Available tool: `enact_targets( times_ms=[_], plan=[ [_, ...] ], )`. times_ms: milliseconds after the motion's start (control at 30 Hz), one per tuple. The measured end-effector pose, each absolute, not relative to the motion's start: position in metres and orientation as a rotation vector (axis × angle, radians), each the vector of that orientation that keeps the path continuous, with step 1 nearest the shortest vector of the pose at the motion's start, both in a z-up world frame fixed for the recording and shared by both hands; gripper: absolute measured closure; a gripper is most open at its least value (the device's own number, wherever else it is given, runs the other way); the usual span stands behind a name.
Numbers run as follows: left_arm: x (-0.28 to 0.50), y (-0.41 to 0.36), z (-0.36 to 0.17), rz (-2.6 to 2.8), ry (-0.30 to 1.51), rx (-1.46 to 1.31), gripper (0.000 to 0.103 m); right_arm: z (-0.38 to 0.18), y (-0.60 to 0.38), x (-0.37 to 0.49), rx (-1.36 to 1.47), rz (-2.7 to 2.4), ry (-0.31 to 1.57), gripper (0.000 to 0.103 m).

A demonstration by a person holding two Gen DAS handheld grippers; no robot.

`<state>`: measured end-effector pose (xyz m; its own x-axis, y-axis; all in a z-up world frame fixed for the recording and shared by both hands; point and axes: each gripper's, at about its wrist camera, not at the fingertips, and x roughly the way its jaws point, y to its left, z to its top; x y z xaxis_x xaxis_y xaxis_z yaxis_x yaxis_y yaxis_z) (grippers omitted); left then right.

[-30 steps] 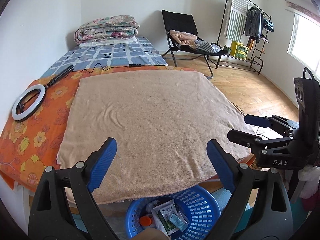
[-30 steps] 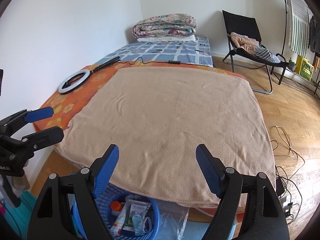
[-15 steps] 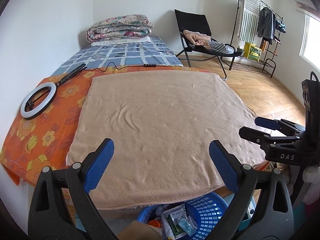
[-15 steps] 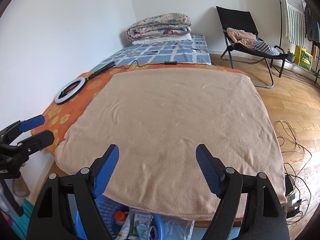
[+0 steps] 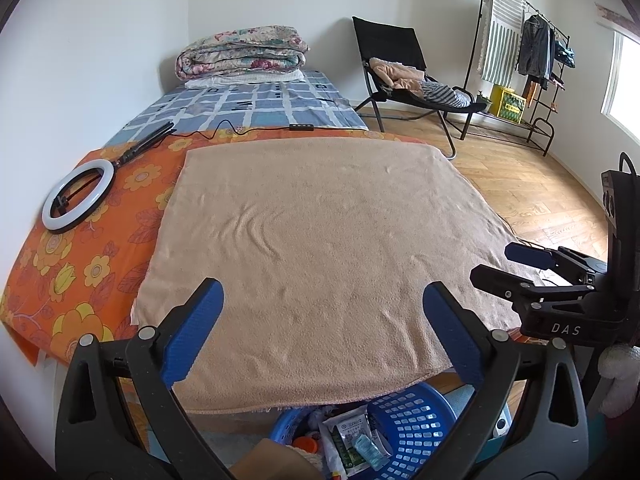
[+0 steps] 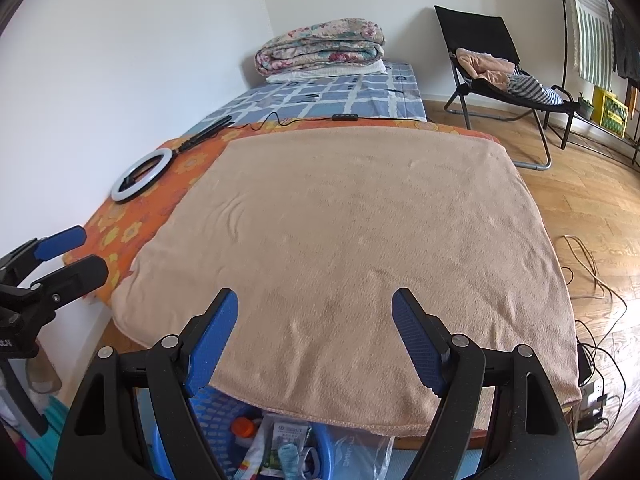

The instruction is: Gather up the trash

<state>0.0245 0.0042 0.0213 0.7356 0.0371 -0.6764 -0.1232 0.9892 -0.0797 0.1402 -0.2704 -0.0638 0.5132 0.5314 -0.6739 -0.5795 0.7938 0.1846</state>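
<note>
A blue plastic basket [image 5: 416, 424] stands on the floor under the near edge of the bed, holding trash: a white and green packet [image 5: 348, 436] and an orange-capped bottle [image 6: 242, 426]. My left gripper [image 5: 322, 292] hovers above the tan blanket [image 5: 320, 220] just over the basket. Its jaws are opening, with nothing between them. My right gripper [image 6: 315, 300] hangs beside it, open and empty, over the same blanket edge. Each gripper shows at the edge of the other's view: the right gripper [image 5: 498, 262] and the left gripper [image 6: 86, 252].
A ring light [image 5: 78, 194] lies on the orange flowered sheet, its cable running across the bed. A folded quilt [image 5: 244, 56] sits at the far end. A black chair [image 5: 400, 64] and a clothes rack [image 5: 532, 60] stand on the wood floor. Cables [image 6: 592, 280] trail right of the bed.
The left jaws have spread a little wider. The basket has slid lower in both views, with less of it showing. Neither gripper has taken hold of anything.
</note>
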Motion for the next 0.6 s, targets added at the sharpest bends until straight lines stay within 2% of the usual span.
enact_targets(
  times_ms=[600],
  plan=[
    [0.0247, 0.0054, 0.0185, 0.096, 0.749, -0.136, 0.001, -0.067, -0.2711, 0.1413, -0.055, 0.661, 0.8, 0.024]
  ],
)
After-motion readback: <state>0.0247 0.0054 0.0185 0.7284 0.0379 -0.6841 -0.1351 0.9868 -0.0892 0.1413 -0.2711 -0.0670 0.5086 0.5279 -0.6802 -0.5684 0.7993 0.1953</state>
